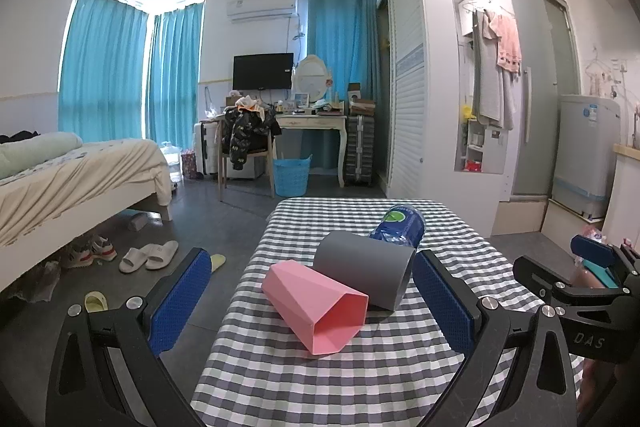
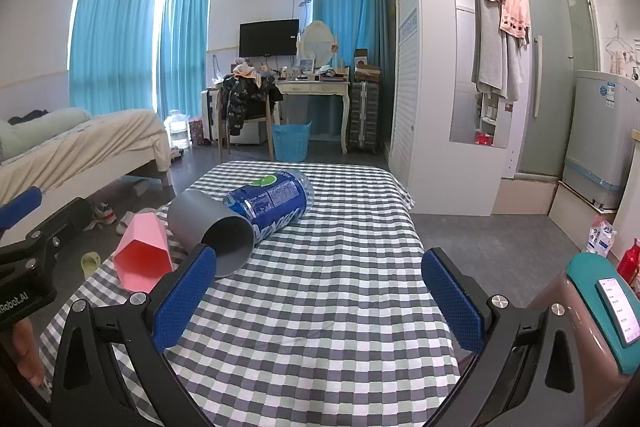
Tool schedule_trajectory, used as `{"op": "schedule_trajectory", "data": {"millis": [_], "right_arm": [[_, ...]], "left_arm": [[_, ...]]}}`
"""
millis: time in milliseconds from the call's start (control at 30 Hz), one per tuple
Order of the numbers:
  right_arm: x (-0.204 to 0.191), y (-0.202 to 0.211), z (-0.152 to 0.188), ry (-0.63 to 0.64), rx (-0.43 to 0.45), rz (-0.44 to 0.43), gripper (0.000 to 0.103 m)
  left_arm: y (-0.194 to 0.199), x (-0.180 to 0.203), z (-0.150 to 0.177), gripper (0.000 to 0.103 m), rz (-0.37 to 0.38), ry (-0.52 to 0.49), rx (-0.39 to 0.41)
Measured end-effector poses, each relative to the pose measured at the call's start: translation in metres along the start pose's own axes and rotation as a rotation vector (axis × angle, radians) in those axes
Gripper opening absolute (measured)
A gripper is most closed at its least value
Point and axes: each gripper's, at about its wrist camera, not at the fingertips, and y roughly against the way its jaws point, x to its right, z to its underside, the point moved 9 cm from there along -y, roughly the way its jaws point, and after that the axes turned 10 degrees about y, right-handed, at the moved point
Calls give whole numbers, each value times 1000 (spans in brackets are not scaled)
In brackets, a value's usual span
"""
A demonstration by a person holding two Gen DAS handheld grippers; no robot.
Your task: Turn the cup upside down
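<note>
Pink cup (image 1: 316, 305): on its side near the table's (image 1: 360, 379) left edge — touching the grey cup (image 1: 366, 269).
Left gripper (image 1: 316, 303): I see it wide, empty.
Right gripper (image 2: 320, 291): wide, empty — over bare cloth.

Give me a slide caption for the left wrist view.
Open left tool frames a pink cup and grey cup lying on their sides on the checkered tablecloth.
</note>
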Motion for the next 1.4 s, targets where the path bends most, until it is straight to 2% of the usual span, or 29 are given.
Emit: {"op": "schedule_trajectory", "data": {"millis": [1400], "right_arm": [[-1,-3,2,-1,-14,-3,103]], "left_arm": [[-6,-1,5,103,-4,-1,-9]]}}
